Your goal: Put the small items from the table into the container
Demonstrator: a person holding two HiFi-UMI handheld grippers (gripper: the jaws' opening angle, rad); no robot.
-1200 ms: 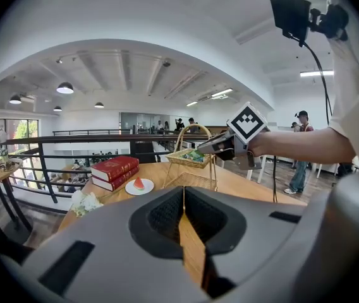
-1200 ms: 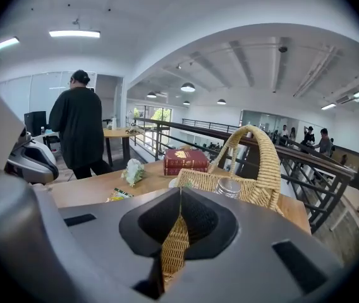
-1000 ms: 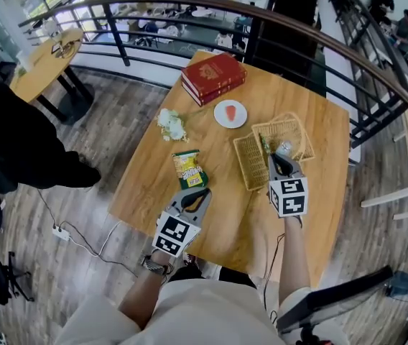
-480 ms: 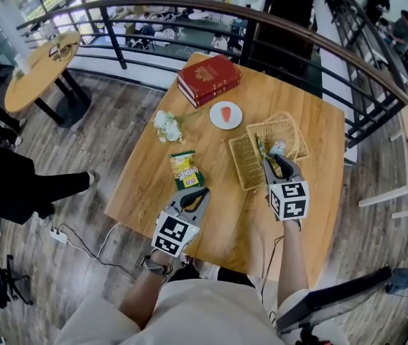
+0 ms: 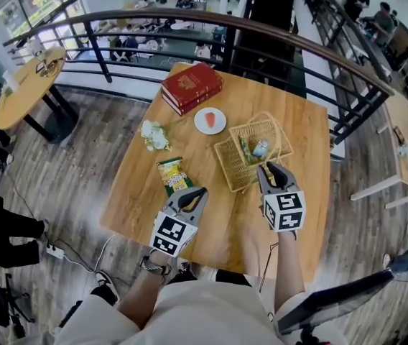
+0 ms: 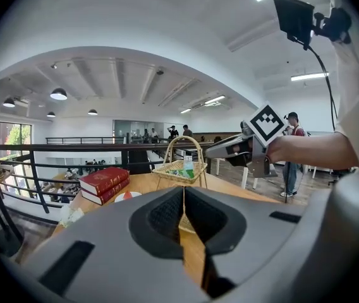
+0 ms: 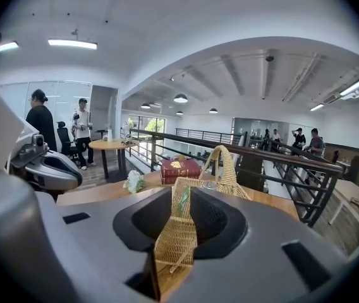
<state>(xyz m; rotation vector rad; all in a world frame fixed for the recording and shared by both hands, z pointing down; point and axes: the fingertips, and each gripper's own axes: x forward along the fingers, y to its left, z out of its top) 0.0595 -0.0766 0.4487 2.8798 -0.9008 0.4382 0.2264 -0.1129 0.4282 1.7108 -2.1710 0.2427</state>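
Wicker basket with an arched handle sits right of centre on the square wooden bench, and a flat woven lid lies against its near-left side. A green packet and a small clear bottle lie inside. The right gripper hangs just near of the basket, its jaws apart and closing on nothing. The left gripper, its jaws pressed together and empty, hovers just near of a yellow-green snack packet lying flat on the bench. Farther off are white flowers, a white plate bearing a red slice, and stacked red books.
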